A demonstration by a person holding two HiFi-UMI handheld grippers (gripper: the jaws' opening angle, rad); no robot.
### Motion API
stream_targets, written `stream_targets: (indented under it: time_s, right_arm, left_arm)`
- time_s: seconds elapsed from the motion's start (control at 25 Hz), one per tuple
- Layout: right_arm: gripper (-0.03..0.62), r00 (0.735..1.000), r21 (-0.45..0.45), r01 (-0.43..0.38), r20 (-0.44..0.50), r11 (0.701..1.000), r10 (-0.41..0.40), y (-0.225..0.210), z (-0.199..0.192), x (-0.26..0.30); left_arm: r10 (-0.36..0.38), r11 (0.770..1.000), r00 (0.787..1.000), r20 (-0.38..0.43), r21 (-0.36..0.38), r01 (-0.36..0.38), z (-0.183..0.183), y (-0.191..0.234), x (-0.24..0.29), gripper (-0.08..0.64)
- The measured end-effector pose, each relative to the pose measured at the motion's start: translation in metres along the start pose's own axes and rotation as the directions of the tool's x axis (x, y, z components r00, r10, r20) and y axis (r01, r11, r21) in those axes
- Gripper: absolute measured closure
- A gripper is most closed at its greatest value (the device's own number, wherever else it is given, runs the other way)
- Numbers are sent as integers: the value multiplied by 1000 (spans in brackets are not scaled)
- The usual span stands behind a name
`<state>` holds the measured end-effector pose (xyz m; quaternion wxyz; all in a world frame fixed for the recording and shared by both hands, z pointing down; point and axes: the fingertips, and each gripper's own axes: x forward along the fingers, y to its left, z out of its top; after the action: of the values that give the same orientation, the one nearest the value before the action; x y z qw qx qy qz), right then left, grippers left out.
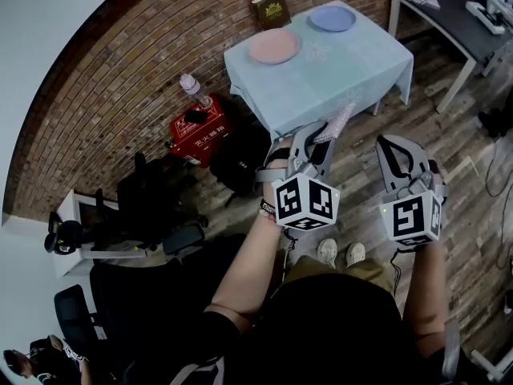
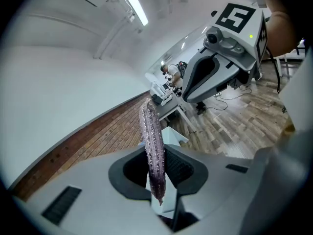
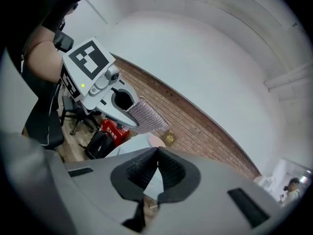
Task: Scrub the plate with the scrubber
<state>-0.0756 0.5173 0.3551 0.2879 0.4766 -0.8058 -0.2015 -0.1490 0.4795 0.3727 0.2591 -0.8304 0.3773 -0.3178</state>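
The table [image 1: 337,74] stands ahead, well apart from both grippers, under a pale cloth that hangs over its edges. A pink plate [image 1: 274,46] lies far left on it and a blue plate [image 1: 332,18] far right; which one is meant I cannot tell. The left gripper [image 1: 314,141] is clamped on the scrubber [image 2: 151,136], which sticks up past its jaws. The right gripper [image 3: 157,155] is closed and empty.

This looks like the approach: scrubber in hand, no plate reached. Next comes a step forward, then lowering the scrubber flat onto a plate, perhaps with the right gripper steadying the rim.

Both plates sit toward the far edge, so the reach crosses the near edge and cloth. The floor between looks open; a red box [image 1: 196,135] and chairs [image 1: 152,199] crowd the left.
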Motion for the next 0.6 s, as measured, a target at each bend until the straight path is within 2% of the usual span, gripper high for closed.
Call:
stream_targets:
  time_s: [0.2, 0.36, 0.6]
  right_arm:
    - [557, 1000, 8, -11, 12, 1000, 11, 0, 5, 2]
    - [557, 1000, -35, -2, 11, 999, 3, 0, 13, 11]
    - [557, 1000, -49, 10, 18, 999, -9, -3, 19, 25]
  left_arm:
    - [-3, 1000, 1000, 14, 8, 3, 4, 5, -2, 485]
    - [-2, 998, 998, 63, -59, 5, 5, 16, -6, 483]
    - [5, 1000, 998, 58, -30, -3, -4, 30, -1, 483]
